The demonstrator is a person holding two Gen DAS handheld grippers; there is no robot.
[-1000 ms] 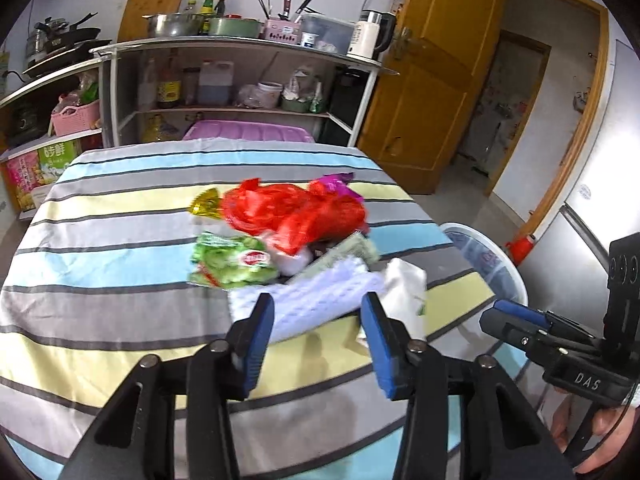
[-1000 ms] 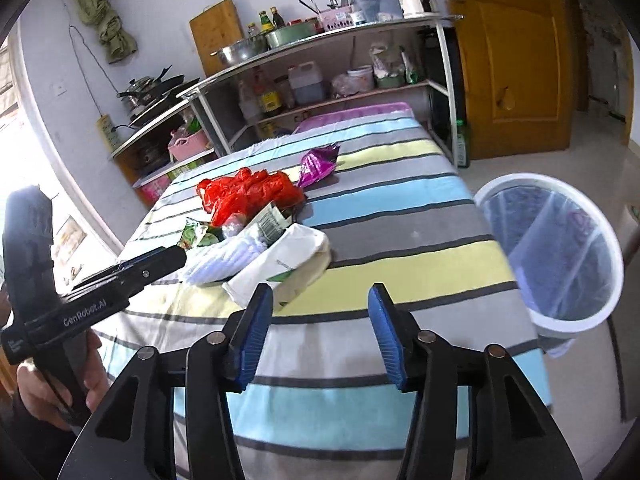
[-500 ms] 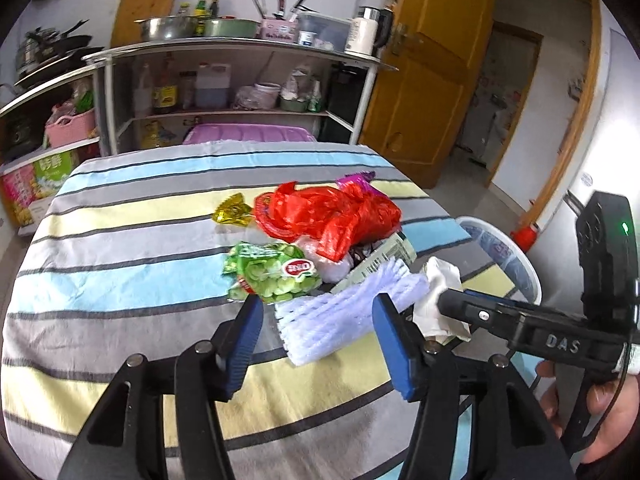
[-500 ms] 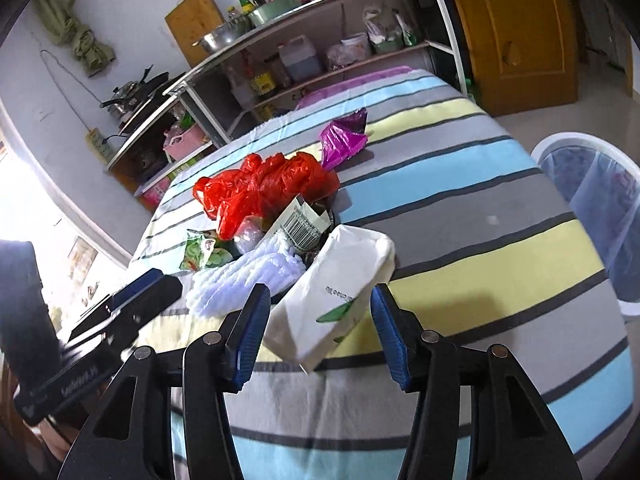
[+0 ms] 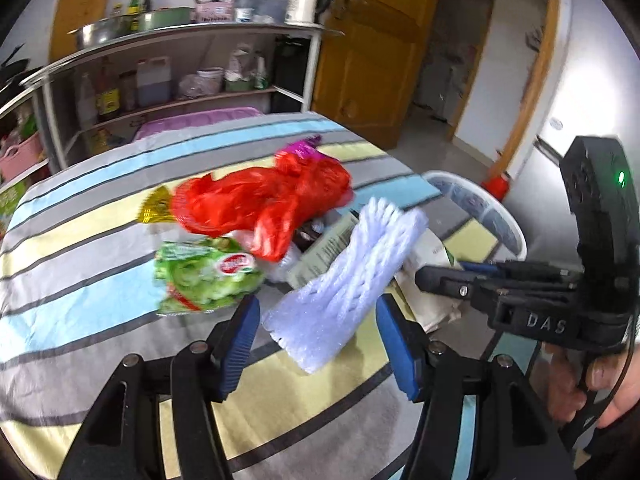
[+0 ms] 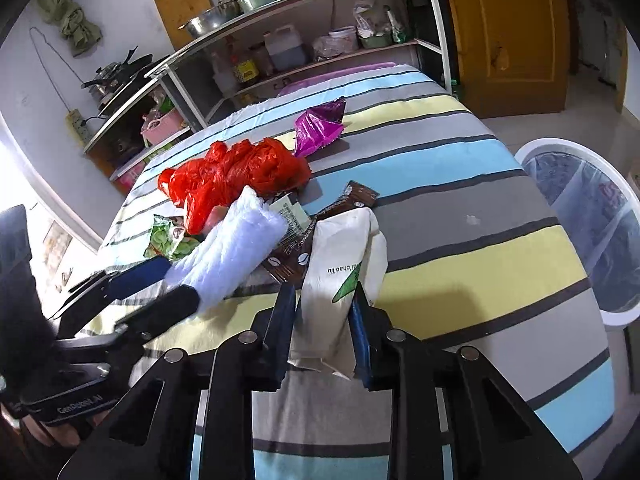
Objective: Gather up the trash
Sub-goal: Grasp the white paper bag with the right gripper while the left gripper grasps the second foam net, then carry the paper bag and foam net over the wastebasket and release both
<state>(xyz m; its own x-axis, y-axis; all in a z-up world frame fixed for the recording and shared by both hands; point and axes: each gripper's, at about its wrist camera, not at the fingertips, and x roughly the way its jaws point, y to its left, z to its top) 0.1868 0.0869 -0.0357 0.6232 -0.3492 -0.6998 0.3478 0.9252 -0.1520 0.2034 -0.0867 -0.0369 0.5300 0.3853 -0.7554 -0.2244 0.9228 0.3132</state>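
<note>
A pile of trash lies on the striped table (image 5: 80, 240): a red plastic bag (image 5: 260, 200), a green snack wrapper (image 5: 208, 276), a white foam net sleeve (image 5: 348, 276), a white paper bag (image 6: 340, 276), a brown sachet (image 6: 356, 196) and a purple wrapper (image 6: 320, 124). My left gripper (image 5: 316, 332) is open, its jaws either side of the foam sleeve's near end. My right gripper (image 6: 324, 320) is shut on the white paper bag. The foam sleeve also shows in the right wrist view (image 6: 236, 248).
A white waste bin (image 6: 584, 224) with a clear liner stands on the floor off the table's right edge. Metal shelves (image 5: 180, 76) with bottles and bowls stand behind the table. A wooden door (image 5: 372, 52) is at the back right.
Both grippers moved forward onto the pile. The right gripper closed on the white paper bag. The left gripper came around the foam sleeve's end, still open.
</note>
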